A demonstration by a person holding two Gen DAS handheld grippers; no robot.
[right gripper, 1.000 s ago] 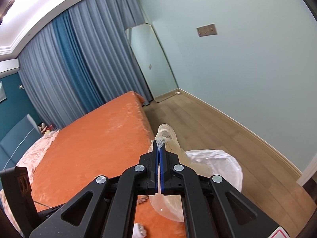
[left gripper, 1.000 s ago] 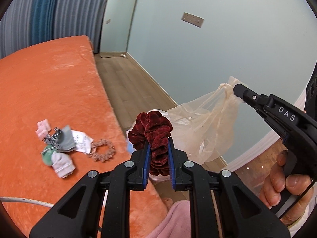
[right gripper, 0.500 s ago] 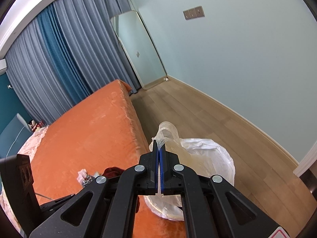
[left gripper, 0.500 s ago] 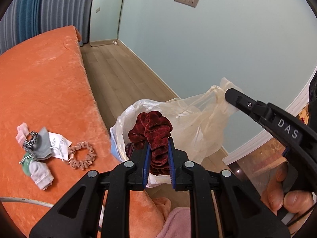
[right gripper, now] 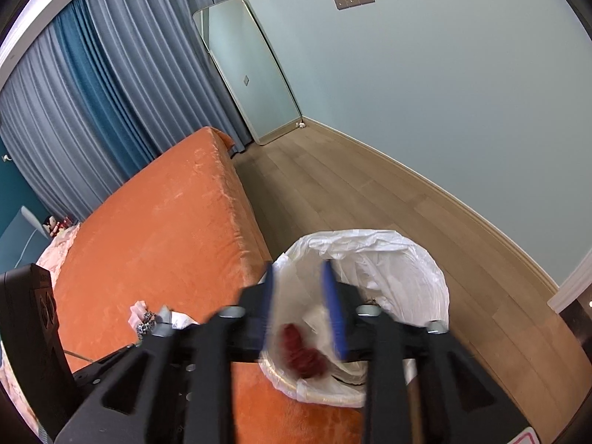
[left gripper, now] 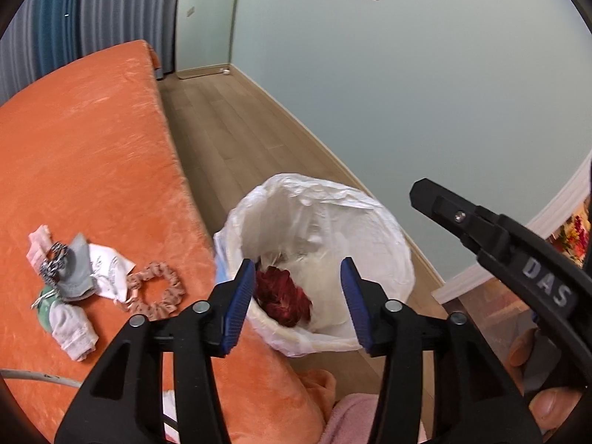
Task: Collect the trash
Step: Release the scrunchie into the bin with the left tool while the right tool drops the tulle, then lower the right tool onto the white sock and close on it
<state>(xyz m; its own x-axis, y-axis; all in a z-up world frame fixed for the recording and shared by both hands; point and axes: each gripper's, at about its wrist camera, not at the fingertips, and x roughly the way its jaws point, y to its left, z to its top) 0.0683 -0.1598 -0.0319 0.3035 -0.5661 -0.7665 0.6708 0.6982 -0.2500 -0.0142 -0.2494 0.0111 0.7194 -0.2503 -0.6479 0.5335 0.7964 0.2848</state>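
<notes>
A dark red velvet scrunchie (left gripper: 283,298) lies inside the white-lined trash bin (left gripper: 370,207) beside the orange bed. Above the bin's near rim my left gripper (left gripper: 298,281) has its jaws opening, with nothing pressed between the blue pads. In the right wrist view the scrunchie (right gripper: 303,351) shows at the bin's (right gripper: 414,259) bottom. My right gripper (right gripper: 301,305) hangs over the bin, blurred, jaws opening and empty; the thin plastic bag it held is gone from them. The right gripper's body (left gripper: 518,255) reaches in from the right of the left wrist view.
On the orange bed (left gripper: 85,148) lie a pink scrunchie (left gripper: 155,292), a white paper scrap (left gripper: 109,270), small socks (left gripper: 74,327) and a grey cloth (left gripper: 76,270). A white cable (left gripper: 37,375) crosses the near left. Wooden floor (left gripper: 236,125), a leaning mirror (right gripper: 244,70) and curtains lie beyond.
Both grippers sank toward the bin and their jaws parted. The red scrunchie left my left gripper and dropped into the bin. The plastic bag left my right gripper.
</notes>
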